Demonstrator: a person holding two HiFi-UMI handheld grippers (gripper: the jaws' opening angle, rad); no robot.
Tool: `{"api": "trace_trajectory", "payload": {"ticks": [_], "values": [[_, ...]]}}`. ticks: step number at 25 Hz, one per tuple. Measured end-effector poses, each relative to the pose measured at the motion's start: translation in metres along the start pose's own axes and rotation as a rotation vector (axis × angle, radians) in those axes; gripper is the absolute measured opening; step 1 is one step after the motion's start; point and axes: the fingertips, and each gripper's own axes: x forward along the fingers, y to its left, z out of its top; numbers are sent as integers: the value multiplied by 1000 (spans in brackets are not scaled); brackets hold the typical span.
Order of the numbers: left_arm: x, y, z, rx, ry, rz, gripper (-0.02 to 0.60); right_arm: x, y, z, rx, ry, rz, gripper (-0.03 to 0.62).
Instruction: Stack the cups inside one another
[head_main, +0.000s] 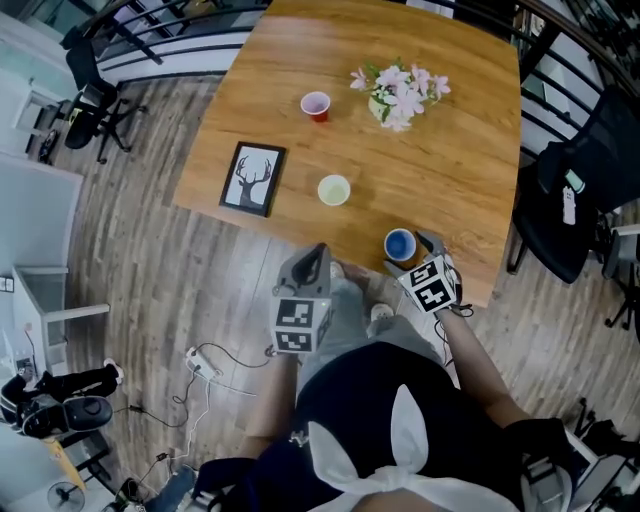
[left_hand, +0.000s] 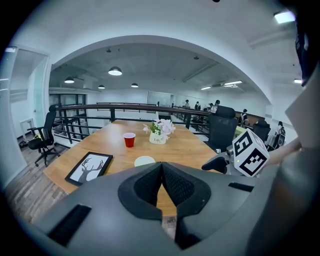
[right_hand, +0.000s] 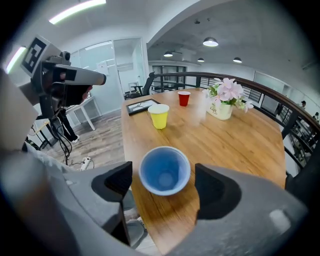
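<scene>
Three cups stand apart on the wooden table (head_main: 460, 180): a red cup (head_main: 315, 105) at the back, a pale yellow cup (head_main: 333, 190) in the middle, and a blue cup (head_main: 400, 244) by the near edge. My right gripper (right_hand: 165, 183) is open, its jaws either side of the blue cup (right_hand: 164, 170) without touching it. The yellow cup (right_hand: 159, 116) and red cup (right_hand: 184, 98) lie beyond. My left gripper (head_main: 318, 252) hovers at the table's near edge, left of the blue cup, its jaws shut and empty (left_hand: 161, 169). Ahead of it are the yellow cup (left_hand: 144, 161) and red cup (left_hand: 129, 139).
A vase of pink flowers (head_main: 398, 95) stands at the back right of the table. A framed deer picture (head_main: 252, 178) lies at the left edge. Office chairs (head_main: 575, 190) and a railing surround the table. Cables and a power strip (head_main: 200, 362) lie on the floor.
</scene>
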Motion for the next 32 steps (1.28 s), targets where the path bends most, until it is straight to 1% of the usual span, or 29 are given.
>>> {"api": "trace_trajectory", "payload": {"ticks": [6, 7, 8, 13, 19, 22, 26, 32], "values": [[13, 10, 7, -3, 2, -21, 18, 6, -1, -1, 15, 33, 13, 383], [14, 11, 8, -10, -1, -23, 18, 7, -2, -1, 16, 37, 16, 344], [16, 13, 10, -16, -6, -25, 18, 7, -2, 0, 16, 41, 18, 324], [21, 18, 13, -22, 3, -32, 18, 7, -5, 2, 9, 57, 22, 322], [29, 22, 18, -17, 0, -38, 18, 3, -11, 9, 19, 47, 21, 321], [32, 24, 18, -15, 12, -34, 18, -1, -13, 13, 23, 40, 24, 321], [36, 28, 22, -21, 4, -28, 18, -8, -18, 26, 20, 16, 21, 321], [37, 34, 28, -15, -5, -17, 18, -24, -24, 55, 10, -37, 15, 321]]}}
